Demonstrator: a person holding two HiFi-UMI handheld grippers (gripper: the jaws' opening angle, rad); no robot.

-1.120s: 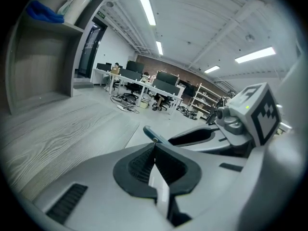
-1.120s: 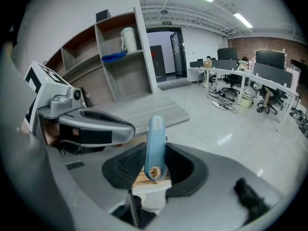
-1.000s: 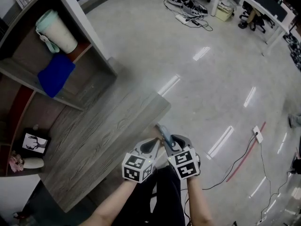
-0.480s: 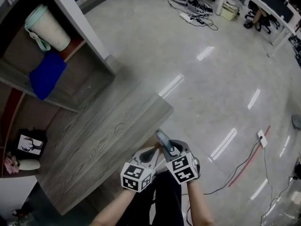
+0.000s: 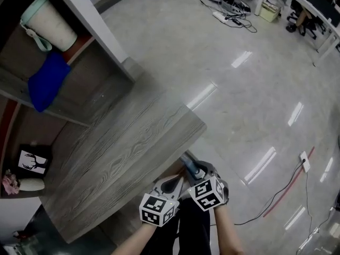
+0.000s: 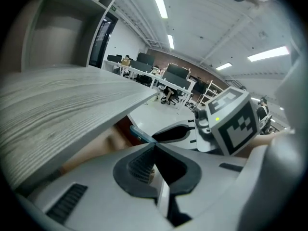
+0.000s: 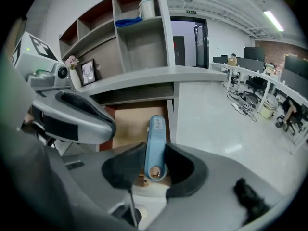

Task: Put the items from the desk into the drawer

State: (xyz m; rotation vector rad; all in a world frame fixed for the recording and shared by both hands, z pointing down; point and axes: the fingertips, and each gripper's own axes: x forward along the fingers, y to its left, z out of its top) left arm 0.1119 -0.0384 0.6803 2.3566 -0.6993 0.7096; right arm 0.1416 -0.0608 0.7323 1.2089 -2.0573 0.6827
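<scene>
Pale-blue and slim, the blue tool (image 7: 156,134) sits clamped between the pads of the right gripper (image 7: 154,153), just below the front edge of the grey wood-grain desk (image 5: 122,158). Its long axis runs along the line of the jaws. The end with a round hole is in the grip, and the free end points away and downward at the brown inside of the drawer (image 7: 130,124) under the desk top. A small label sits near the free end, its print too small to read. From the head view the tool slants toward the desk's near corner. The left gripper (image 6: 154,147), beside the right one and under the desk's edge, has its jaws pressed together with nothing between them.
</scene>
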